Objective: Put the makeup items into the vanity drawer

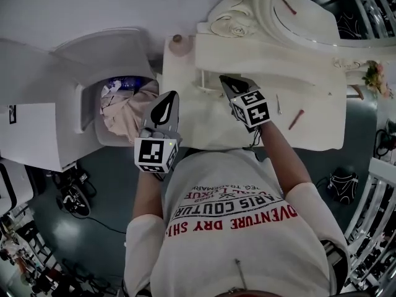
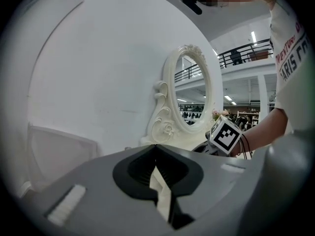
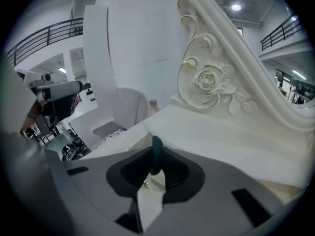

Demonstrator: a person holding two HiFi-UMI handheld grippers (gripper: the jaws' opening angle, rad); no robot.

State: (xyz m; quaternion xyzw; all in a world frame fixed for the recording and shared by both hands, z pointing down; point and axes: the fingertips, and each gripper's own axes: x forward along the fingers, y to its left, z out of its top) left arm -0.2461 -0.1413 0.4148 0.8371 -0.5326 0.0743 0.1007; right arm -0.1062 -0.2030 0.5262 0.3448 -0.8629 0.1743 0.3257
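On the white vanity top (image 1: pixel 309 135) lie a red pencil (image 1: pixel 296 119) and a thin silvery stick (image 1: pixel 278 104), to the right of my right gripper (image 1: pixel 224 79). In the right gripper view the right gripper (image 3: pixel 155 171) is shut on a slim dark green makeup item (image 3: pixel 156 149) that stands up from between its tips, over the vanity top (image 3: pixel 211 141). My left gripper (image 1: pixel 171 96) hovers near the vanity's left edge, shut and empty. From the left gripper view, the left gripper (image 2: pixel 156 149) points at the mirror. No drawer shows clearly.
An ornate oval mirror (image 1: pixel 309 11) rises at the vanity's back, with carved scrolls (image 3: pixel 206 82). A small bottle (image 1: pixel 177 40) stands at the back left corner. A white tub with crumpled clothes (image 1: pixel 127 110) sits left of the vanity. Flowers (image 1: pixel 374 76) hang at the right edge.
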